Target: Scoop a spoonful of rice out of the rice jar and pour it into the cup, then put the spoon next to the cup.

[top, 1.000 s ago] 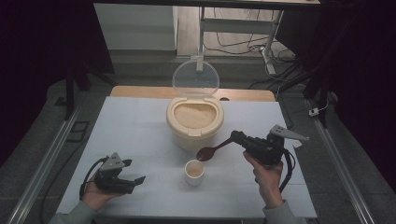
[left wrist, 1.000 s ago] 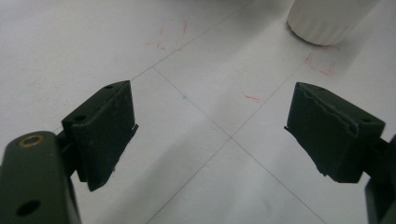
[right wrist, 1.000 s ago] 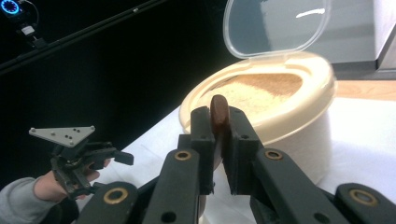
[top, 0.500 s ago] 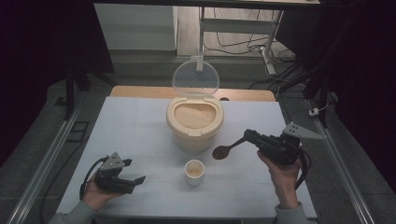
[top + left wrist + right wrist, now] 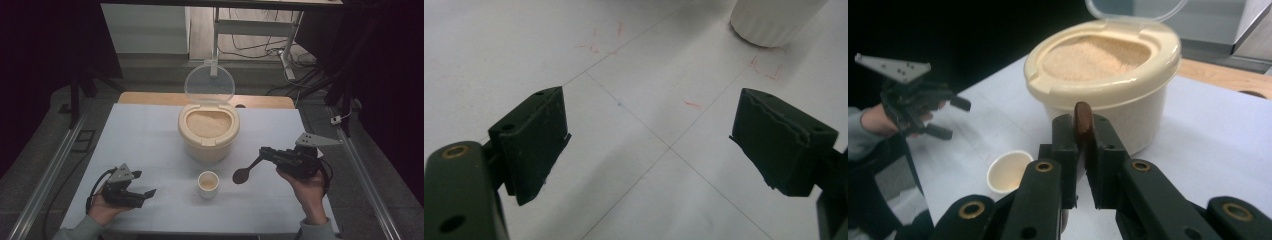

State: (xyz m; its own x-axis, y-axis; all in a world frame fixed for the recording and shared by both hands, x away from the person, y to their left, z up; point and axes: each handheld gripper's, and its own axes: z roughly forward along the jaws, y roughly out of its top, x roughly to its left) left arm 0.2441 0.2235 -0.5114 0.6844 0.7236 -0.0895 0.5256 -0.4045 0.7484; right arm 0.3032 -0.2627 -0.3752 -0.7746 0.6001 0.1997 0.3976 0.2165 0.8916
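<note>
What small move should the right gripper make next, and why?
Probably carry the dark brown spoon up to the open beige rice container. The right gripper holds the spoon apart from the small cream paper cup, and the container looks full of grain.

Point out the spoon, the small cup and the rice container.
spoon (image 5: 241, 175), high view, on its dark bowl.
small cup (image 5: 208, 184), high view, on its rim.
rice container (image 5: 1143, 112), right gripper view, on its cream side wall.

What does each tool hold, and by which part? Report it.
The right tool is clamped on the brown spoon by its handle end. The left tool stands open, holding nothing.
</note>
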